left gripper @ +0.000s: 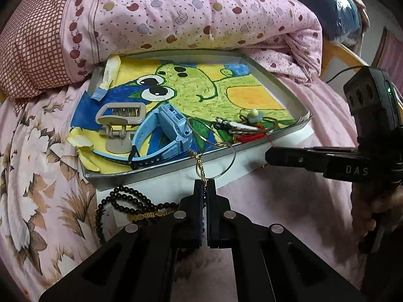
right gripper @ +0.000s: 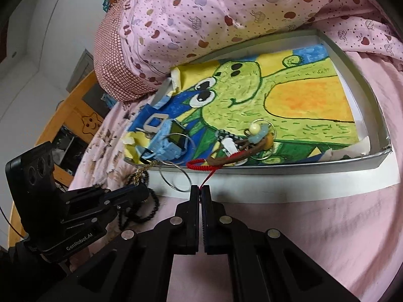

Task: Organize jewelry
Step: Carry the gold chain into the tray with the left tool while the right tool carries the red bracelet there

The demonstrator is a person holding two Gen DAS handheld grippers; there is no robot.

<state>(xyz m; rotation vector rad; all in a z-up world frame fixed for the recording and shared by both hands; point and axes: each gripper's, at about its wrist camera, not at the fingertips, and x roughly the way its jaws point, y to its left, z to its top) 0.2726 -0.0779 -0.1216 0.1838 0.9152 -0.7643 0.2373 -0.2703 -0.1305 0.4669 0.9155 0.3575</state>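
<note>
While our left gripper pinches the gold chain draped over the tray rim and our right gripper clamps the red cord, we should lift slowly — separately, avoiding the wire hoop.

Tray is silver-grey, lined with a crayon drawing in green, yellow, orange and blue. Watch is light blue, hair clip beige, cord bright red, chain gold, beads black. Quilt is pink with little apples.
</note>
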